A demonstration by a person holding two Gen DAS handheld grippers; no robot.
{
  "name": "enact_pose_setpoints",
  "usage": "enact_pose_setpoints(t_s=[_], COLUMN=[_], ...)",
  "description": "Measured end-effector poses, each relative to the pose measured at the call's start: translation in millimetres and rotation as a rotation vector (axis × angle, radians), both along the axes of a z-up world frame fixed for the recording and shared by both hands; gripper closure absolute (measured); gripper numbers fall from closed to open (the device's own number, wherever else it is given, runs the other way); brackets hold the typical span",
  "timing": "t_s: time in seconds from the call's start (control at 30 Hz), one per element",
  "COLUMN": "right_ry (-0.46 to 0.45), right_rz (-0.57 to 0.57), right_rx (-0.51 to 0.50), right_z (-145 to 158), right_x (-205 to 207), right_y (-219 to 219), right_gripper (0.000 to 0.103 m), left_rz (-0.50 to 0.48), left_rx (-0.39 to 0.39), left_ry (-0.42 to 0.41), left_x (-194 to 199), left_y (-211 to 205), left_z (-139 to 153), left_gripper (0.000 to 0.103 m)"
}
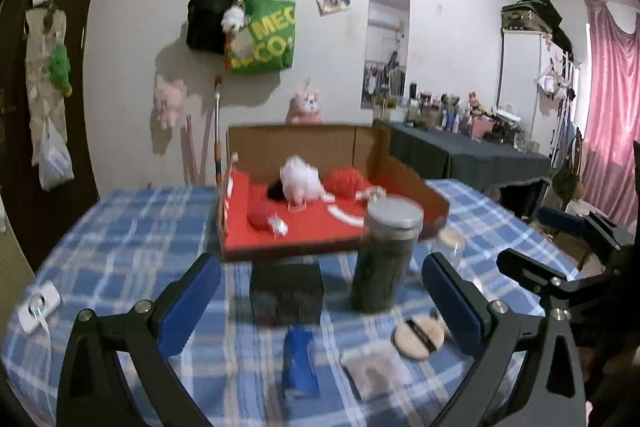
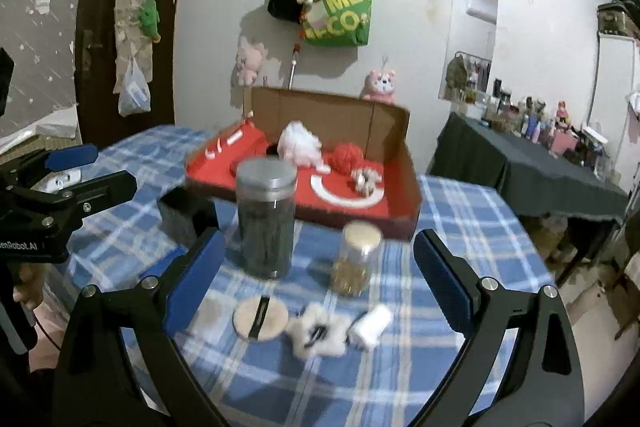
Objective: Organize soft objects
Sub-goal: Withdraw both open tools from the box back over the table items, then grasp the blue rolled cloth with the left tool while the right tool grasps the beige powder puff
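on the blue plaid table [image 2: 460,211], going left to right in the right wrist view: the left gripper [image 2: 90,167] reaches in from the left edge, its blue-padded jaws apart with nothing between them. next stands a dark box [image 2: 180,219], then a tall dark jar [image 2: 266,219] with a metal lid, then a small glass jar [image 2: 356,259] with a pale lid. behind them lies the open cardboard box [image 2: 408,187] with a red floor, holding a white fluffy ball [image 2: 300,143], a red fluffy ball [image 2: 348,155] and a small white-and-red item [image 2: 366,181] just right of it.

nearer the camera, a round beige puff [image 2: 260,319] with a black strap lies flat, a white star-shaped puff [image 2: 318,337] just beside it, and a small white block [image 2: 372,325] to the right. the right gripper [image 2: 316,283] hovers over this row, jaws wide apart and empty.

in the left wrist view, the left gripper [image 1: 320,303] also stands wide open above a blue packet [image 1: 300,363] and a grey pouch [image 1: 370,367].
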State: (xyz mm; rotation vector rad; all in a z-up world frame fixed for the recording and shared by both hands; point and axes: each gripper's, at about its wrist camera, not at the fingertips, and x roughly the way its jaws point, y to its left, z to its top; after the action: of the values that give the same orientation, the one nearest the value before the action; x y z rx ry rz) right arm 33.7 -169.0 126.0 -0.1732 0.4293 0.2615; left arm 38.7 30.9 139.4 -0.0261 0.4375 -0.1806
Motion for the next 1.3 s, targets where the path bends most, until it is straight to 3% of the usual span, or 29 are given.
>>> enact_pose_setpoints(t_s=[0.37, 0.6, 0.77, 0.87, 0.93, 1.07, 1.13, 1.3], right_ry=[0.129, 0.179, 0.217, 0.233, 0.256, 0.277, 0.289, 0.276], right_rz=[-0.003, 0.072, 0.112, 0.138, 0.154, 0.177, 0.184, 0.196], right_rx=[0.001, -0.030, -0.058, -0.061, -0.068, -0.046, -0.019, 0.037], right_z=[-68, -87, -97, -100, -104, -110, -109, -103], right_x=[13, 24, 32, 35, 37, 40, 42, 37], right_y=[6, 22, 35, 40, 44, 44, 39, 31], right_gripper=[0.007, 0.007, 0.009, 0.023, 0.042, 0.058, 0.065, 0.081], left_rz=[0.013, 0.041, 0.030, 0.004, -0.009, -0.024, -0.042, -0.056], left_rx=[0.021, 0.047, 0.059, 0.069, 0.071, 0.092, 0.080, 0.059], left_ry=[0.186, 0.250, 0.287, 0.311, 0.325, 0.315, 0.313, 0.298], left_x=[10, 23, 31, 35, 38, 39, 39, 35], left_y=[3, 11, 15, 14, 13, 11, 11, 10], left_z=[-75, -92, -100, -106, -110, -115, -114, -107], left_gripper=[0.000, 0.000, 0.009, 0.017, 0.029, 0.049, 0.074, 0.077])
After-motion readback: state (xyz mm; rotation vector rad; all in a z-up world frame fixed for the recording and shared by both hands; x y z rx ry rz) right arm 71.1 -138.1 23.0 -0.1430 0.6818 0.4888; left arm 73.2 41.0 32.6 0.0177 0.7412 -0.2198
